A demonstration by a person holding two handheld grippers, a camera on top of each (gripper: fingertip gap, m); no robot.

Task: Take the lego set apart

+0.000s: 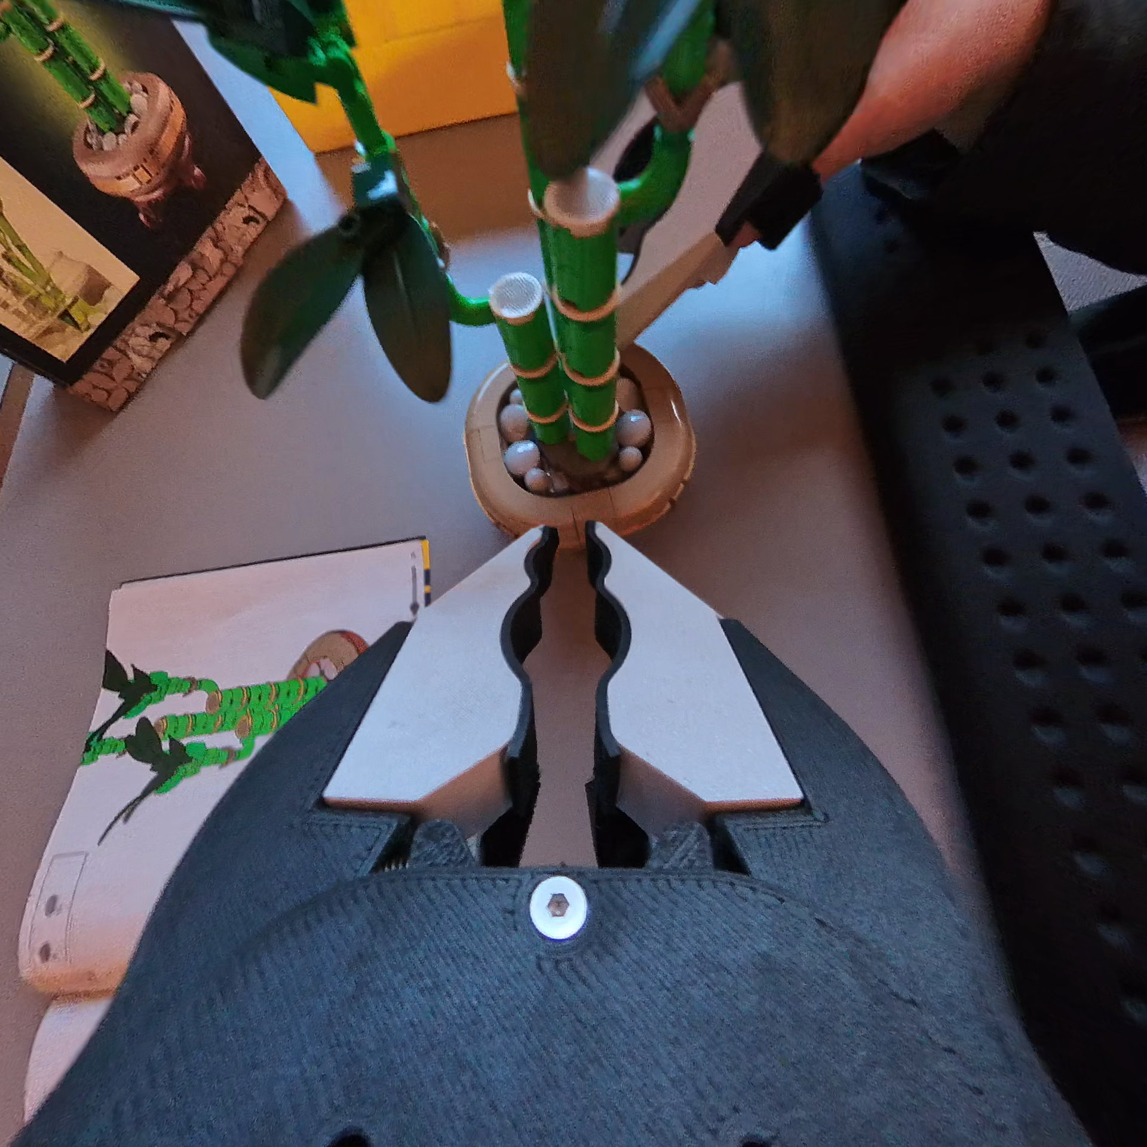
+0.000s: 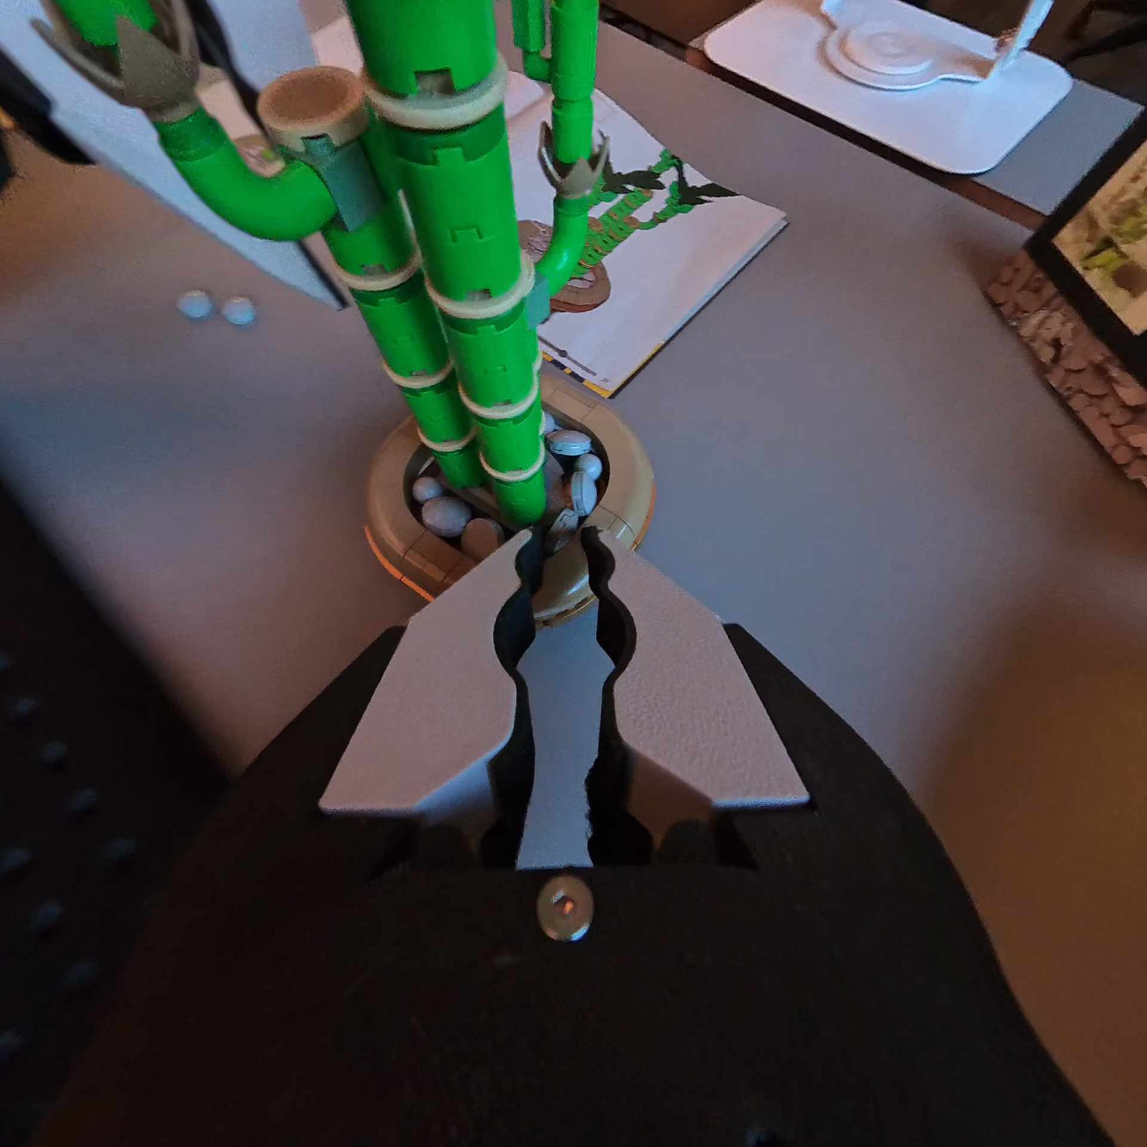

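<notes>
I've got the bamboo plant model (image 1: 580, 347) standing upright in its tan pot (image 1: 577, 503) on the grey counter (image 1: 248, 472), still mostly assembled: stalks, rings and pebbles in place.

My left tool (image 1: 572, 540) sits low at the near rim of the pot, tips nearly together with only a thin slit between them and nothing in it. Whether they touch the rim I can't tell. I judge it's parked there to brace the pot while the other side pulls.

My right tool (image 2: 562, 537) comes in from the opposite side, tips over the pot rim (image 2: 627, 472) and into the pebble bed (image 2: 444, 512) at the foot of the stalks (image 2: 490, 347). The gap is narrow and something small and pale sits at the tips; can't tell if it's pinched or just behind them. Likely picking pebbles out first, the easiest loose parts.

Only the right view shows two loose grey pebbles (image 2: 217, 308) lying on the counter well apart from the pot, plus a white tray (image 2: 900, 80) far back. Only the left view shows the dark leaves (image 1: 347, 310) and a hand (image 1: 931, 80) on the other tool. Both show the instruction booklet (image 1: 248, 701) and the set's box (image 1: 124, 186).
</notes>
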